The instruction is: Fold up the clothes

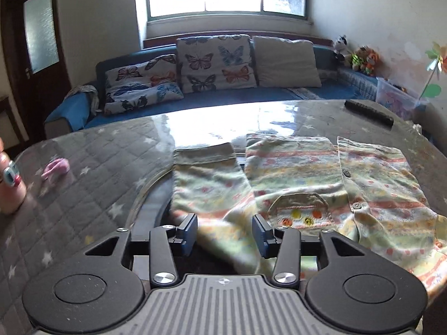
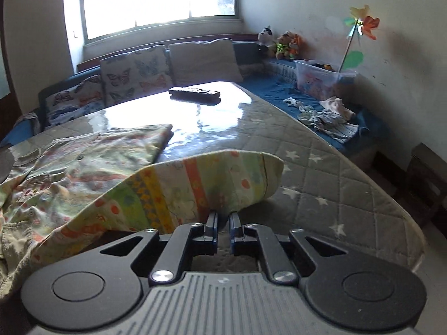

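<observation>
A pale, pastel-striped child's shirt (image 1: 307,173) with buttons and a chest pocket lies spread on the glossy quilted table (image 1: 92,173). Its left sleeve (image 1: 209,178) stretches toward me. My left gripper (image 1: 225,230) is open, its blue-padded jaws standing wide on either side of the sleeve's upper part, not clamping it. In the right wrist view the shirt body (image 2: 83,162) lies at left, and the right sleeve (image 2: 209,178) is lifted off the table in an arch. My right gripper (image 2: 222,220) is shut on that sleeve near its cuff.
A black remote (image 1: 368,110) (image 2: 194,92) lies at the table's far side. A pink item (image 1: 56,169) and a pink bottle (image 1: 11,192) sit at left. Behind is a blue sofa (image 1: 195,103) with cushions; loose clothes (image 2: 327,117) and a plastic bin (image 2: 321,78) lie at right.
</observation>
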Tool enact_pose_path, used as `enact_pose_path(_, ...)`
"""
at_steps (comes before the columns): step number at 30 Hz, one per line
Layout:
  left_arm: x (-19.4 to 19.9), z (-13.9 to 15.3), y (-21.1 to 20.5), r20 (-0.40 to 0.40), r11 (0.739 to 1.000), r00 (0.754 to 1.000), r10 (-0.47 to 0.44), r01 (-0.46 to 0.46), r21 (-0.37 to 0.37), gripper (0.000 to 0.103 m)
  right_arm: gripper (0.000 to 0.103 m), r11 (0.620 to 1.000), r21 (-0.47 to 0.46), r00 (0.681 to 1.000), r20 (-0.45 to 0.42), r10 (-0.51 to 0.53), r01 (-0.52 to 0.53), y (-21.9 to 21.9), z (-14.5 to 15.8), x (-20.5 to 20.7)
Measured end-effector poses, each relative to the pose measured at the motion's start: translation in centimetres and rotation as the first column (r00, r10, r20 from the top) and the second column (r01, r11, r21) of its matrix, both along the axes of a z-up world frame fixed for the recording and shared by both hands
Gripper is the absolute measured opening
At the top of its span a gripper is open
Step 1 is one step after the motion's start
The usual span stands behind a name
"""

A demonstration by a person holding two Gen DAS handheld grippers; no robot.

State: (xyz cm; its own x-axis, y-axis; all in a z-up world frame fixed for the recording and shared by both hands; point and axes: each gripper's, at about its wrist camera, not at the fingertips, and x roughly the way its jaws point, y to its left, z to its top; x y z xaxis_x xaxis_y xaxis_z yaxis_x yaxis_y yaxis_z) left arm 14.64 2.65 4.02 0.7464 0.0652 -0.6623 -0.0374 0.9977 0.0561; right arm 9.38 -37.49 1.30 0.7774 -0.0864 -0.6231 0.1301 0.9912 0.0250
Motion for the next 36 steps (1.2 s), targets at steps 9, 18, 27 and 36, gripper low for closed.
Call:
enact_pose_path(9,3.2,-3.9,-0.9,-0.103,0.996,0.995,-0.004,0.014,0.090,0.025,0.030,0.999,-0.035,0.994,0.108,0.024,-0.020,0.2,2.7,0.6)
enact_pose_path(18,-0.4,-2.5,0.8,-0.049,0.996,0.998,0.048,-0.044,0.072,0.003,0.036,0.971,-0.086,0.974,-0.028,0.223,-0.225,4.6,-0.1,3.6)
enact_pose_path(27,-5.3,-2.7,2.9,-0.033,0.992,0.992,0.126,-0.126,0.001,0.002,0.042,0.992,-0.068,0.983,-0.154,0.098,-0.109,1.3,-2.7,-1.6)
enact_pose_path(36,-9.1,-2.9,3.9,-0.053,0.986,0.986,0.159,-0.162,-0.048,0.002,0.043,0.994,-0.025,0.994,-0.028,0.103,-0.104,0.8,-0.5,-0.6)
